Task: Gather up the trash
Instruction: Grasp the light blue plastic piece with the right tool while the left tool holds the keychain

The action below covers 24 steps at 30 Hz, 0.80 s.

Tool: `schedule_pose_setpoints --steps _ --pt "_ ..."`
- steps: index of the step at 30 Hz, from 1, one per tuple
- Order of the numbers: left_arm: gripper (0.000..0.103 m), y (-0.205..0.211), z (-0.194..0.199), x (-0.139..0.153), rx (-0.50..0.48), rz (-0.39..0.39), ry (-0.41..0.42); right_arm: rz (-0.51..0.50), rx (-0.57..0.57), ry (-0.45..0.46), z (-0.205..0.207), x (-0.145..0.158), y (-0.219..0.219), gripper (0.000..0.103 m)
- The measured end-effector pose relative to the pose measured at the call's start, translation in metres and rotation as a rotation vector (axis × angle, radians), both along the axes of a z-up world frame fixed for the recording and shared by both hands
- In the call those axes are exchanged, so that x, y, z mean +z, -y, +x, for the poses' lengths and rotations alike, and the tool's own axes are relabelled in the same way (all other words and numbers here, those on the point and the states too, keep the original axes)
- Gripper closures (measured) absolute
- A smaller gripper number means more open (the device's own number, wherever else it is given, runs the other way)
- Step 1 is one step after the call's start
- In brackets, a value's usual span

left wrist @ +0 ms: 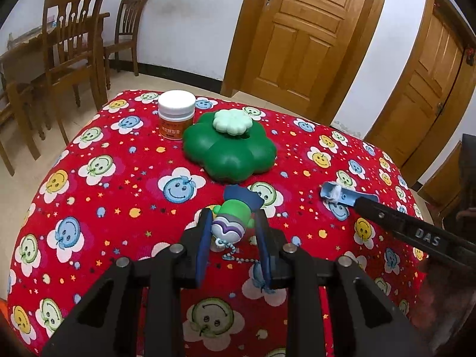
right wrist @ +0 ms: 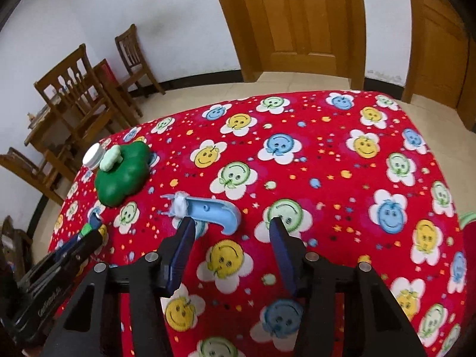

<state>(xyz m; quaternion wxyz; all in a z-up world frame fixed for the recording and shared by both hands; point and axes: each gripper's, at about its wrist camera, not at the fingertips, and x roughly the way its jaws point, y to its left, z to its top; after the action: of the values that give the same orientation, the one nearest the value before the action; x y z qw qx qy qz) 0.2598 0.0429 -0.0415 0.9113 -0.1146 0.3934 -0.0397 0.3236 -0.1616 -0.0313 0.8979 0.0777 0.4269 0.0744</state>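
The left gripper (left wrist: 233, 223) is closed on a little toy figure (left wrist: 233, 218) with a green body and a blue hat. A bead chain (left wrist: 230, 251) hangs from the toy. The right gripper (right wrist: 232, 227) has its fingers apart, with nothing squeezed between them. A light blue plastic piece (right wrist: 209, 211) lies on the surface (right wrist: 327, 178) just past its left finger. A bit of white fluff (right wrist: 180, 203) sticks to that piece. The surface has a red cloth with smiley flowers. On the far left sits a green flower-shaped box (left wrist: 230, 151). A white-lidded jar (left wrist: 176, 114) stands right beside it.
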Motion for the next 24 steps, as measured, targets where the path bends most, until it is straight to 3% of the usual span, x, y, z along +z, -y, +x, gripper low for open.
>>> schedule_pose_setpoints --steps 7,24 --pt "0.075 -0.003 0.000 -0.001 0.005 -0.018 -0.001 -0.029 -0.021 0.014 0.006 -0.003 0.001 0.089" --pt "0.075 0.000 -0.004 0.004 -0.012 -0.017 0.021 0.030 -0.084 0.110 -0.042 0.029 0.028 0.092"
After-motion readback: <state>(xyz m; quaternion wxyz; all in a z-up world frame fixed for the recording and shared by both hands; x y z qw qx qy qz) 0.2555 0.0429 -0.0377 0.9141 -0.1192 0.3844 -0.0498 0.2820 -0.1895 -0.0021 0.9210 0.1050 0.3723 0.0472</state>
